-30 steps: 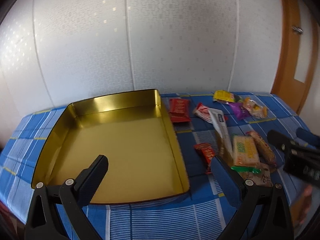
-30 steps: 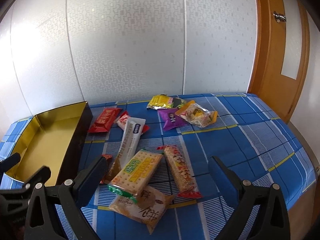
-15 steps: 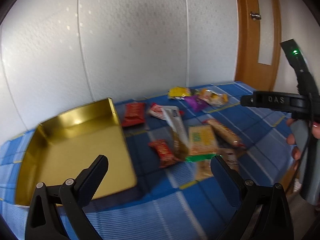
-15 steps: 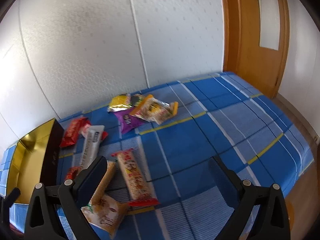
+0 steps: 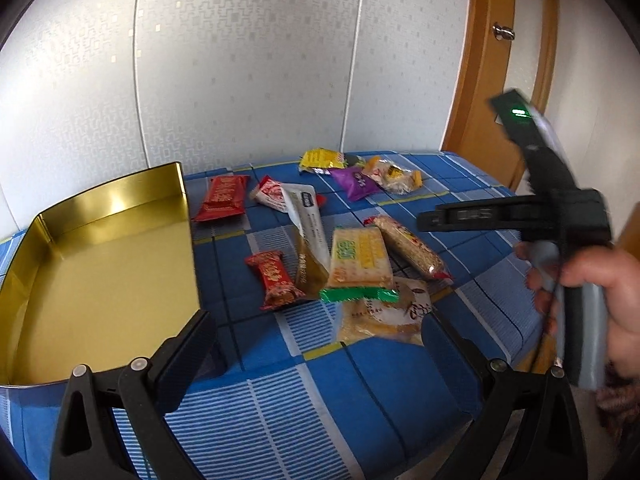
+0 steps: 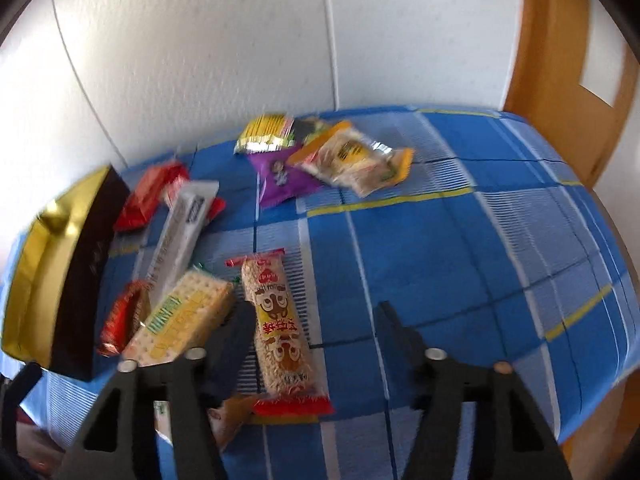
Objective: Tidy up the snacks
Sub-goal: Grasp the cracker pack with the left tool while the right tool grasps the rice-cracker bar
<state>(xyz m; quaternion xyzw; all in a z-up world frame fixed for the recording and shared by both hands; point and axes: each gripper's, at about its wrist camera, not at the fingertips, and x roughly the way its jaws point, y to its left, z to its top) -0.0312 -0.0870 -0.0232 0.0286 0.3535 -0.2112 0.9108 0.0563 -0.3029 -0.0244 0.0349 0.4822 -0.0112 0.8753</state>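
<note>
- Gold tin tray [image 5: 100,276] at the left of the blue plaid cloth [image 5: 460,200], open side up, nothing inside.
- All snacks out on the cloth, to the right of the tray, none in it.
- Nearest the tray's right wall: a small red candy pack [image 5: 276,278], and toward the wall, a flat red packet [image 5: 222,198].
- Right of the red packet: a red-and-white wrapper [image 5: 269,193] partly under a long white pouch [image 5: 306,224] that runs toward the near edge.
- Farther right of the tray: a cracker pack [image 5: 360,256] with a green end, lying over a tan cookie bag [image 5: 384,314].
- Just beside the cracker pack on its far side from the tray: a long rice-cracker bar [image 6: 278,320] with a red end.
- Farthest from the tray, by the wall: a yellow packet [image 5: 322,159], a purple packet [image 5: 354,182] and a clear bag with orange ends [image 5: 394,174], bunched together.
- Left gripper [image 5: 324,354] wide apart, holding nothing, one finger over the tray's near right corner.
- Right gripper [image 6: 312,332] also apart, holding nothing, its left finger [image 6: 232,344] between the cracker pack and the bar, bar partly inside the gap.
- Right hand [image 5: 600,296] wrapped round the gripper handle, far right of the tray.
- Right wrist view blurred.
</note>
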